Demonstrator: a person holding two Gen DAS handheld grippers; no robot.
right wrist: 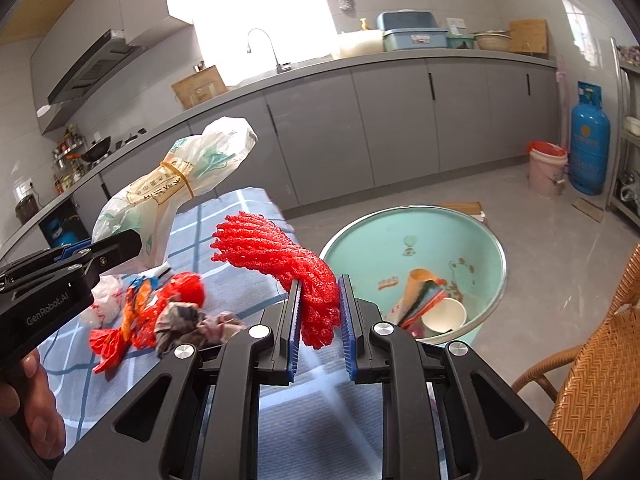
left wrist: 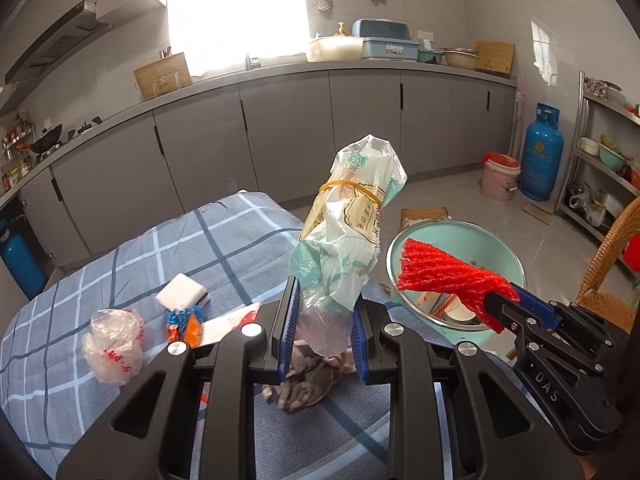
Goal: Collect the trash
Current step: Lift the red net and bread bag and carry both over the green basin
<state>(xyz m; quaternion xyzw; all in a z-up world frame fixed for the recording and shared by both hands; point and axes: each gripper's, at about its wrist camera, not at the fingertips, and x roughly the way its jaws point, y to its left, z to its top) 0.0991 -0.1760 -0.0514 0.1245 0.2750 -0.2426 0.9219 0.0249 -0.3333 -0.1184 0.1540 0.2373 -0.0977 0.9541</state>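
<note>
Now both hands are loaded: the left gripper [left wrist: 322, 344] is clamped on a rolled plastic bag [left wrist: 352, 236] bound with a rubber band, lifted above the checked tablecloth [left wrist: 224, 248], and the right gripper [right wrist: 319, 320] pinches a red foam net [right wrist: 280, 256] just short of the green basin [right wrist: 416, 240] on the floor. It looks like the carry-and-drop step; next, each piece wants swinging over the basin rim and letting go, net first since it's nearer. Room is good over the basin, which already holds a paper cup [right wrist: 444, 316] and wrappers. Watch the table edge and the wicker chair [right wrist: 592, 384] on the right. More scraps wait on the cloth, including a crumpled clear bag [left wrist: 114, 346].
</note>
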